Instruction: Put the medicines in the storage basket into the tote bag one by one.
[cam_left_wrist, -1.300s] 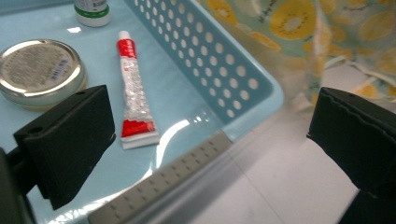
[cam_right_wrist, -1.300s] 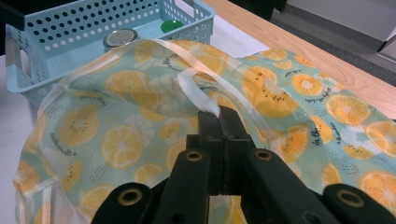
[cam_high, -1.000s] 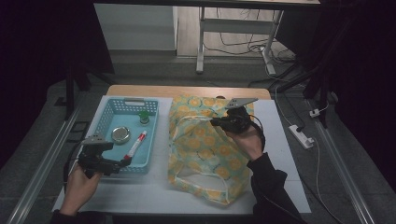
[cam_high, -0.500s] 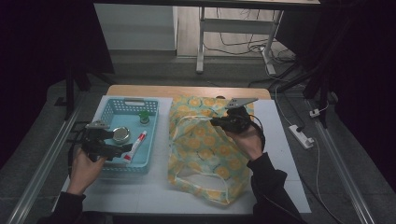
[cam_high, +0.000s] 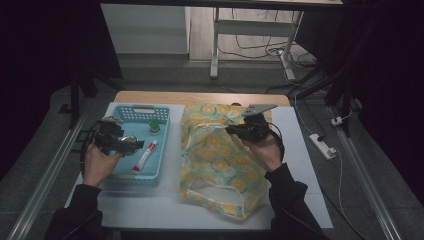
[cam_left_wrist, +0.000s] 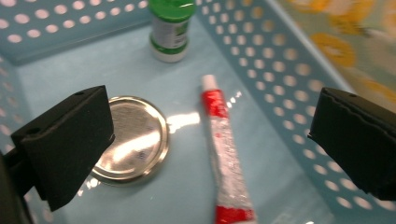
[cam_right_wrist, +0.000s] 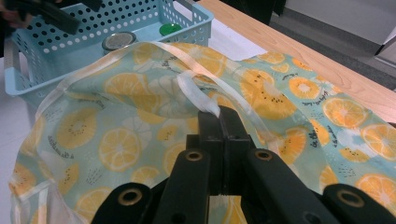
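We hold our left gripper (cam_high: 131, 145) with fingers spread over the tube (cam_left_wrist: 223, 149) in the basket (cam_high: 165, 112), while our right gripper (cam_right_wrist: 218, 116) has its fingers pinching the bag's strap (cam_right_wrist: 196, 93)

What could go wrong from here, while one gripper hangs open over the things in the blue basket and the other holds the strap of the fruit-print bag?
1. The open left gripper hangs above both the red tube and the metal lid, so it may catch the lid instead of the tube.
2. The right gripper pinches only the thin white strap; the bag mouth may sag shut.
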